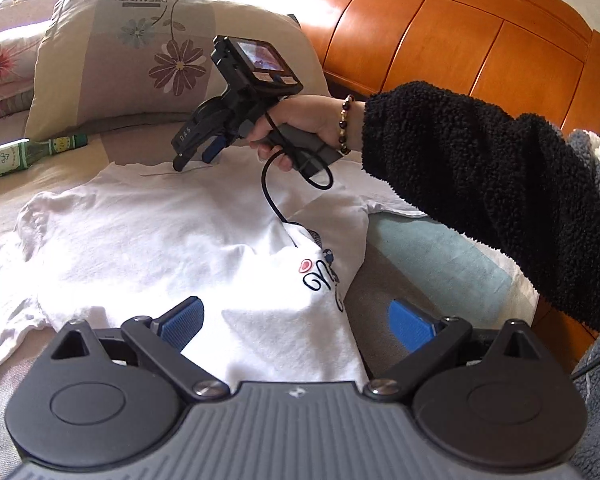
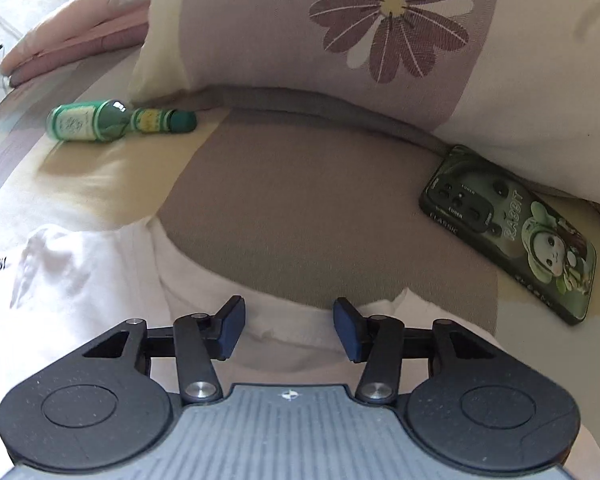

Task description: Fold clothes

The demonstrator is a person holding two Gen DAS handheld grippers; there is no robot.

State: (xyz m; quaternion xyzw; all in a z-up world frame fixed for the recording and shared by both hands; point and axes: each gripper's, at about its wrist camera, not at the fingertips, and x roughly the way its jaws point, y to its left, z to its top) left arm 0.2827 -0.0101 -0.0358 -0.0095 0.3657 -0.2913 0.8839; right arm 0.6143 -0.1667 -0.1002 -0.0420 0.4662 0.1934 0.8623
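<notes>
A white cotton T-shirt (image 1: 152, 236) lies flat on the bed (image 2: 320, 208), its neckline toward the floral pillow (image 1: 140, 60). The right tool (image 2: 288, 330) is half open, straddling the soft collar edge. The left tool (image 1: 296, 320) gapes wide over the hem, gripping nothing.

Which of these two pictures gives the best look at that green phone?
The right wrist view. The green phone lies whole on the bedsheet beside the pillow, with its rabbit-print case readable. The left wrist view does not show it at all; the person's hand and right gripper occupy that area.
</notes>
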